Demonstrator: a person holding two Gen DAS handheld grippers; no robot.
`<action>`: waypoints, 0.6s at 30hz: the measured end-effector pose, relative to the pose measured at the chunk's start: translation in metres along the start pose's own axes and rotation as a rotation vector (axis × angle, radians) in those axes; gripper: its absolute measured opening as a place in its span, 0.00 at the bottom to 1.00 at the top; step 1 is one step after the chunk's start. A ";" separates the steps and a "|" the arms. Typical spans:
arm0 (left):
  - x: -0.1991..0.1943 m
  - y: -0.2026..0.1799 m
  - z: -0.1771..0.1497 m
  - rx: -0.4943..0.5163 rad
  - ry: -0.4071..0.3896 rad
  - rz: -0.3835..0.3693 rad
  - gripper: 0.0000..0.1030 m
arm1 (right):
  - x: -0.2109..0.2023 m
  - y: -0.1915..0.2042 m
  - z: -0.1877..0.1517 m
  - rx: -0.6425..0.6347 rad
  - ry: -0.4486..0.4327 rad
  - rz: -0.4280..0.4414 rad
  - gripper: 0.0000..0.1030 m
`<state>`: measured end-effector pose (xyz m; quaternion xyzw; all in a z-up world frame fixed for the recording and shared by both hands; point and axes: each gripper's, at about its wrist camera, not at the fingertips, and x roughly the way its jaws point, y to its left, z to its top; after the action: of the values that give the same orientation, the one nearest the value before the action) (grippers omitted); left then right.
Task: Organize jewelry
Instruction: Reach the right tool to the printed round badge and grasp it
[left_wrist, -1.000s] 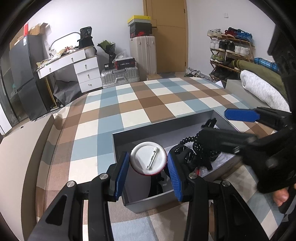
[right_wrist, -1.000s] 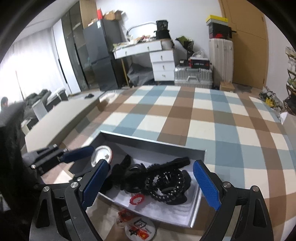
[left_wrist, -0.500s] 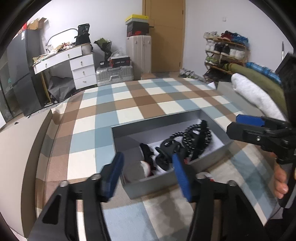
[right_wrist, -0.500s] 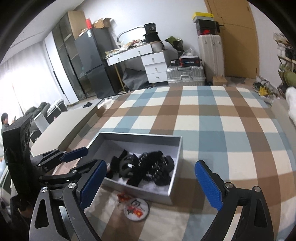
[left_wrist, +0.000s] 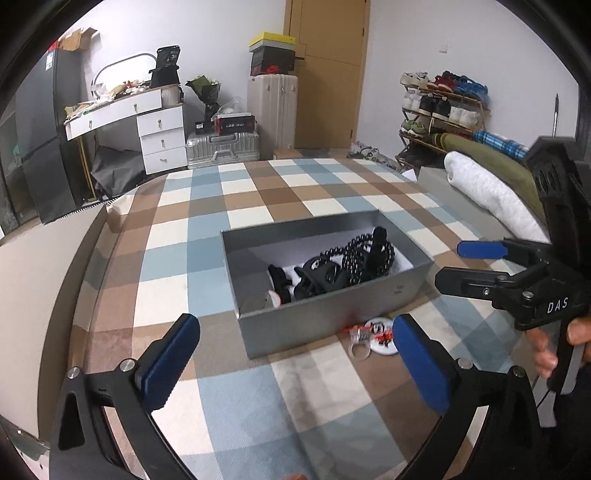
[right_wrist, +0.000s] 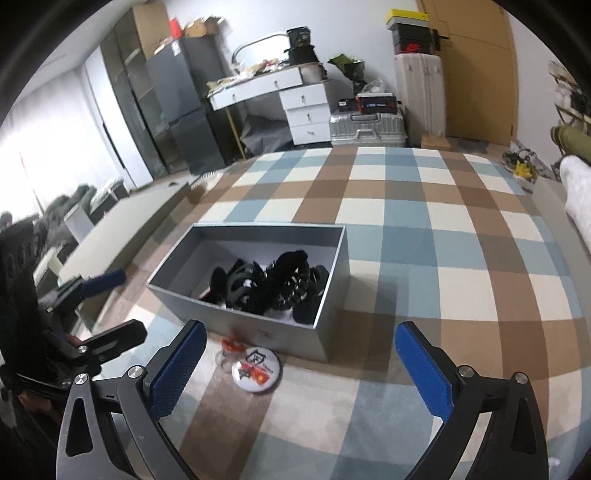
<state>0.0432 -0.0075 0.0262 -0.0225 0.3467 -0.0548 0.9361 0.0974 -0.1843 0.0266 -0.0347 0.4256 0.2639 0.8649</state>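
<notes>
Both grippers, left gripper (left_wrist: 295, 354) and right gripper (right_wrist: 301, 365), have just spread wide, empty; the grey box (left_wrist: 332, 317) of jewelry sits just ahead.

White desk (left_wrist: 122, 110), silver suitcase (left_wrist: 221, 147) on floor, shoe rack (left_wrist: 443, 107), wooden door (left_wrist: 328, 74), checked cover (left_wrist: 258, 192).

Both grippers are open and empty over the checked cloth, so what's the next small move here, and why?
Probably lower the right gripper onto the round badge and close on it. The badge and a small clear trinket lie on the checked cloth just outside the grey box, while the black beads are already inside. The right gripper's open jaws already frame the badge.
</notes>
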 end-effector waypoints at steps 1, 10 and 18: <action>0.000 0.001 -0.002 -0.001 0.004 0.002 0.99 | 0.001 0.002 -0.002 -0.008 0.007 -0.001 1.00; 0.006 -0.008 -0.008 0.026 0.029 0.020 0.99 | 0.016 0.018 -0.014 -0.082 0.077 -0.034 1.00; 0.013 -0.012 -0.013 0.053 0.042 0.044 0.99 | 0.033 0.022 -0.023 -0.114 0.132 -0.042 1.00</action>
<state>0.0434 -0.0205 0.0085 0.0112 0.3650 -0.0437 0.9299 0.0866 -0.1578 -0.0092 -0.1102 0.4653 0.2666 0.8368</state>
